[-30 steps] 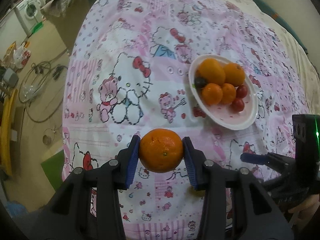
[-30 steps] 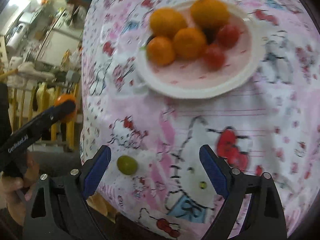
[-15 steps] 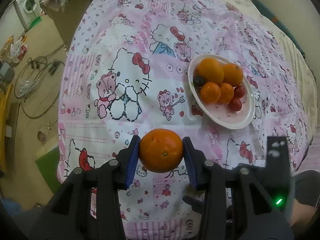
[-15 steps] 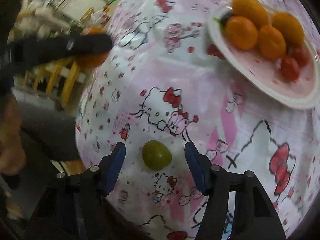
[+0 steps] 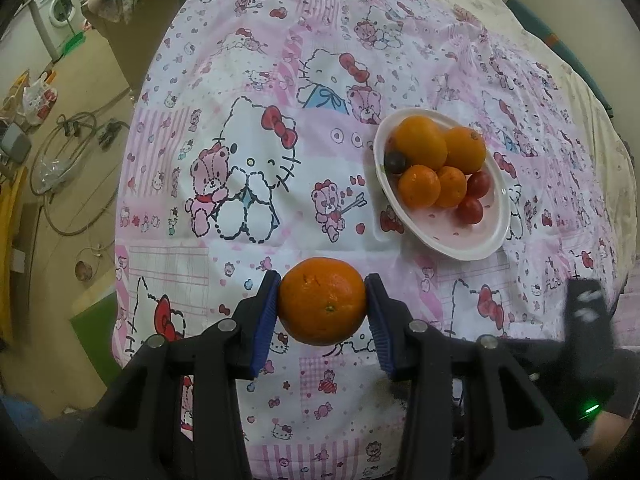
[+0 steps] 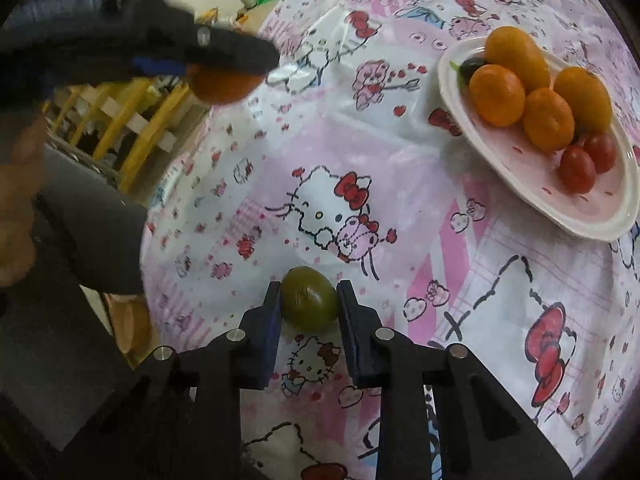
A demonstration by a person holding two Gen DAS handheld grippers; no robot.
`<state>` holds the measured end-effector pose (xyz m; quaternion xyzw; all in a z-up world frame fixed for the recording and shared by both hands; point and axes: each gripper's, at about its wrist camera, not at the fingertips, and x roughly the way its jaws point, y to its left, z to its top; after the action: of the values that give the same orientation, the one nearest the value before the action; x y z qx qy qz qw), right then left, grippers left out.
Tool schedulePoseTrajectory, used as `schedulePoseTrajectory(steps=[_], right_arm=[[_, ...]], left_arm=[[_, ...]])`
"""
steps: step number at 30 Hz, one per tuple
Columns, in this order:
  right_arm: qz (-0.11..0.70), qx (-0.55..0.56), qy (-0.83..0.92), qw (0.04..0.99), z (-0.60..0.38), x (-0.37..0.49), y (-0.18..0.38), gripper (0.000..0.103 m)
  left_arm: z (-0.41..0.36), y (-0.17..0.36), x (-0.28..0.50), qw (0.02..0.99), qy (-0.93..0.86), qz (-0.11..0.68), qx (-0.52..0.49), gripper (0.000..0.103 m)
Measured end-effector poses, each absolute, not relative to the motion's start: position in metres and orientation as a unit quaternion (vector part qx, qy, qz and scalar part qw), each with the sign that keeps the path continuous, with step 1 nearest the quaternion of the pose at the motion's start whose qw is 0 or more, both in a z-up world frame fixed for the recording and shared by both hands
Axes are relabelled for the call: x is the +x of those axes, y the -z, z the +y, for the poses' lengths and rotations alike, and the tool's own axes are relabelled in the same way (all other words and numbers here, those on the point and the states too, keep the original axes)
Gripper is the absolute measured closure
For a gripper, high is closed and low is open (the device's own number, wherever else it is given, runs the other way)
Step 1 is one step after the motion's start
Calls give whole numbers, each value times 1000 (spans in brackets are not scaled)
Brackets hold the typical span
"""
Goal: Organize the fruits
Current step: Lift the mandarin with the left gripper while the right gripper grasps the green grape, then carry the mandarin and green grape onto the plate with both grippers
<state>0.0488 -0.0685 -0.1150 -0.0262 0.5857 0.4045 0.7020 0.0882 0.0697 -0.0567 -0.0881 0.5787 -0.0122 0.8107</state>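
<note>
Right gripper [image 6: 308, 300] is closing on the green fruit [image 6: 308, 299] — plate [image 6: 532, 200] sits up and to its right; left gripper [image 5: 323, 306] grips an orange [image 5: 322, 301].

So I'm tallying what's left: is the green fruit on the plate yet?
Not yet. The green fruit lies on the tablecloth, apart from the plate, between the closing right gripper pads.

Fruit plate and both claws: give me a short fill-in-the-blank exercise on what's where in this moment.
1. The left claw grips an ______ above the cloth.
2. The right claw, jaws closing, has a small ______ fruit between its pads.
3. Beside the oranges, the plate holds ______ red tomatoes.

Missing words: orange; green; two
</note>
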Motion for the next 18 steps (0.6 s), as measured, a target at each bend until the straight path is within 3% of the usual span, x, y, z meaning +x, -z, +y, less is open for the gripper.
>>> schedulePoseTrajectory(steps=[11, 18], right_arm=[[540, 87, -324, 772, -165, 107, 63, 75], [534, 103, -252, 801, -212, 155, 64, 75]], left_arm=[[9, 62, 119, 814, 50, 578, -32, 65], [-35, 74, 144, 813, 75, 578, -1, 65]])
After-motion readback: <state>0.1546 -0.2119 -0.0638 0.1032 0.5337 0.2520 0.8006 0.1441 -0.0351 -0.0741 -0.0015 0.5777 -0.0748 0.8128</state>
